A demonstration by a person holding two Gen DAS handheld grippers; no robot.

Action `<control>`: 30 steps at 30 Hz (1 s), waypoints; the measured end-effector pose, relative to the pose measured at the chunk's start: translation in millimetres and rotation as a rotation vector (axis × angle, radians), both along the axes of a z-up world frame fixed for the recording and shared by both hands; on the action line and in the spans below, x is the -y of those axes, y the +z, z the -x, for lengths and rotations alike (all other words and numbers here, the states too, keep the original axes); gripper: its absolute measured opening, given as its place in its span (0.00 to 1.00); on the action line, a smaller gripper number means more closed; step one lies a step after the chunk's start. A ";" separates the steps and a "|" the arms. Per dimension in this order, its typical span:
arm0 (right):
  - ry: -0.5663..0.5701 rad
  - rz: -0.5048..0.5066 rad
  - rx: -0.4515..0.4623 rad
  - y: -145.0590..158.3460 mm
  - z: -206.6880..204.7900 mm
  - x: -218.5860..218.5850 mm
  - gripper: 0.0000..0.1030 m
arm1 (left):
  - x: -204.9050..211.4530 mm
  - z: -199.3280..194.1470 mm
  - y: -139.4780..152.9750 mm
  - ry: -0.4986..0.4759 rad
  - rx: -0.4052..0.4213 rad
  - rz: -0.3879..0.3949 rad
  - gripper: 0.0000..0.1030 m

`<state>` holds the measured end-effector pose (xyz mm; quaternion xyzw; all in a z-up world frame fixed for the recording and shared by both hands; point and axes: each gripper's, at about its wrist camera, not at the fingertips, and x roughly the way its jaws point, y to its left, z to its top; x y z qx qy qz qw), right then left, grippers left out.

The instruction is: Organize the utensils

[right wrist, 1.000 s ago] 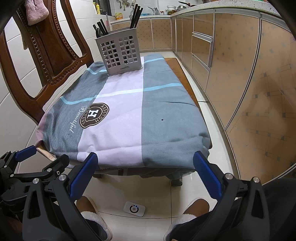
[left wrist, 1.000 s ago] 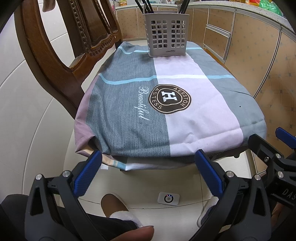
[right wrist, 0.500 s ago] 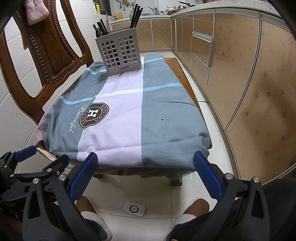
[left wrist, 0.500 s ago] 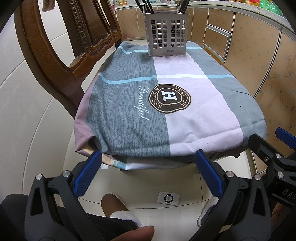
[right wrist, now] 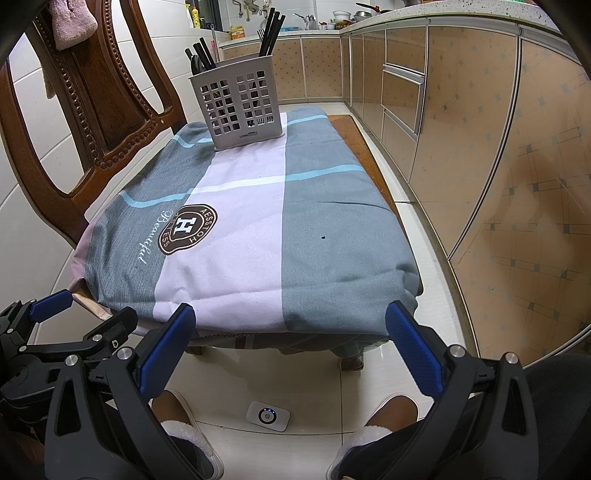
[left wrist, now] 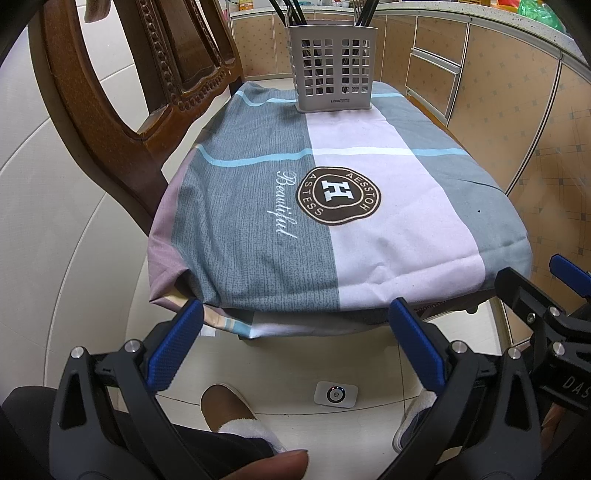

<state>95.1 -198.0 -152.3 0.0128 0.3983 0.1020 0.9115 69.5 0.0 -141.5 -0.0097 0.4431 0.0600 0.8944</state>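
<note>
A grey perforated utensil holder [left wrist: 334, 70] [right wrist: 238, 107] stands at the far end of a low table draped in a grey and pink cloth [left wrist: 332, 221] [right wrist: 258, 229]. Black utensils [right wrist: 271, 33] stick up out of it, some in the left part, some in the right. My left gripper [left wrist: 295, 343] hangs open below the table's near edge, holding nothing. My right gripper [right wrist: 291, 347] is open too, just off the near edge, with nothing between its blue pads. Each gripper shows at the side of the other's view.
A carved wooden chair [left wrist: 122, 96] [right wrist: 92, 110] stands against the table's left side. Kitchen cabinets [right wrist: 461, 129] run along the right. On the tiled floor lies a small white device [left wrist: 335, 394] [right wrist: 266, 416], between a person's slippered feet [right wrist: 192, 439].
</note>
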 end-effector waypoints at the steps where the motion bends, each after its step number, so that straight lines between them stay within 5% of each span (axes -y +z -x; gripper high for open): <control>1: 0.000 0.000 0.000 0.0 -0.1 0.0 0.97 | -0.2 -0.3 -0.2 -0.001 -0.001 -0.001 0.96; 30: 0.000 0.001 -0.001 0.2 0.0 -0.4 0.97 | -1.9 -0.2 -1.4 -0.001 -0.008 0.003 0.96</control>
